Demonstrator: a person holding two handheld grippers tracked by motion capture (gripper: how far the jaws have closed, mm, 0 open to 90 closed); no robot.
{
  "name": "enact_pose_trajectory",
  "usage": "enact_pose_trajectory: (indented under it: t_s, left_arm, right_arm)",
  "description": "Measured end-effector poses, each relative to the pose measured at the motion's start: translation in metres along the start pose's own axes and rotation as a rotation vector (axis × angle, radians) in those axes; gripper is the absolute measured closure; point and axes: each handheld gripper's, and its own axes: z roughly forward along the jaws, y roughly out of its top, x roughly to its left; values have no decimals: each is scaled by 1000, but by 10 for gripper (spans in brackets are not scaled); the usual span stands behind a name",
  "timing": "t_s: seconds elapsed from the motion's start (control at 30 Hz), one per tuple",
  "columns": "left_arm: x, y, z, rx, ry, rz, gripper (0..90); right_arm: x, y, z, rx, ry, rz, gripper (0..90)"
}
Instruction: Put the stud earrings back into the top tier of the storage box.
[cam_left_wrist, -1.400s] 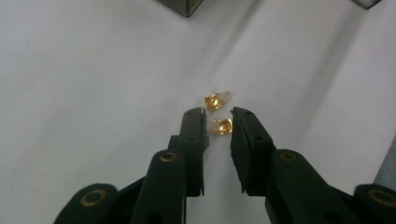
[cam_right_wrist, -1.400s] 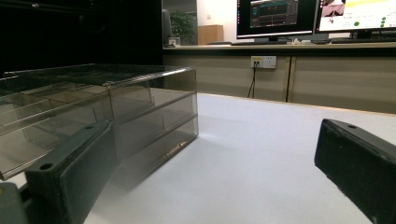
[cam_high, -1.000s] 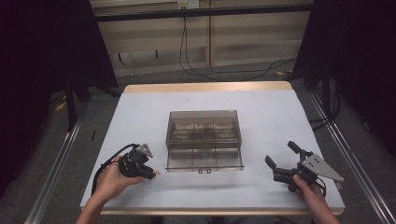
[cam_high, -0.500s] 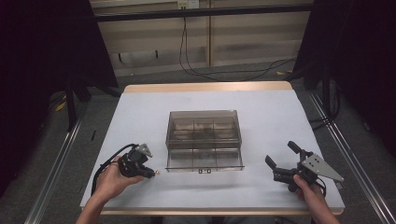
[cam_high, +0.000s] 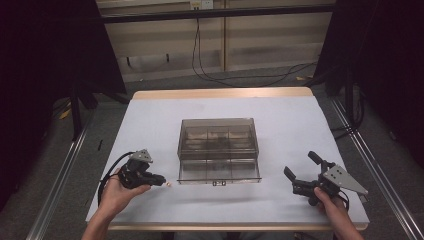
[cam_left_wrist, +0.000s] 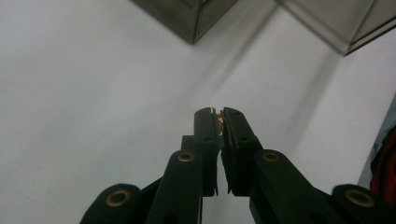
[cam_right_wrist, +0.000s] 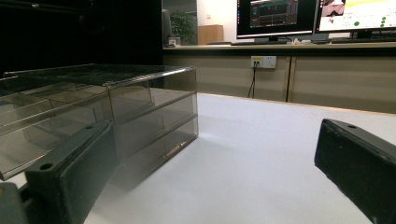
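— One small gold-coloured piece (cam_left_wrist: 220, 118) sits pinched at the tips of the left tongs (cam_high: 161, 180), low over the white bench (cam_high: 150, 125).
— And the box?
— Clear compartment box (cam_high: 218, 149) mid-bench, just right of those tips, lid raised.
— Right tongs (cam_high: 302, 173)?
— Spread wide, holding nothing, near the bench's front right corner.

We could not identify the tiny golden object (cam_left_wrist: 220, 118) pinched between the jaws of the left gripper (cam_left_wrist: 219, 116); it was too small and mostly hidden. The contents of the smoky plastic box (cam_high: 218, 150) stayed unreadable through its dark lid, and the right gripper view cut the box off at its left edge.
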Motion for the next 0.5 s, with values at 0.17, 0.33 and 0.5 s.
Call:
enact_pose_trajectory:
  t_s: [0.17, 0.33, 0.5]
  left_arm:
    - [0, 3, -10, -99, -12, 7, 852]
    - [-2, 6, -13, -148, -15, 21, 852]
    - [-4, 13, -22, -190, -5, 36, 851]
  right_arm:
    - [0, 0, 0, 0, 0, -1, 0]
    - [1, 0, 0, 2, -6, -5, 0]
    - [0, 0, 0, 0, -6, -11, 0]
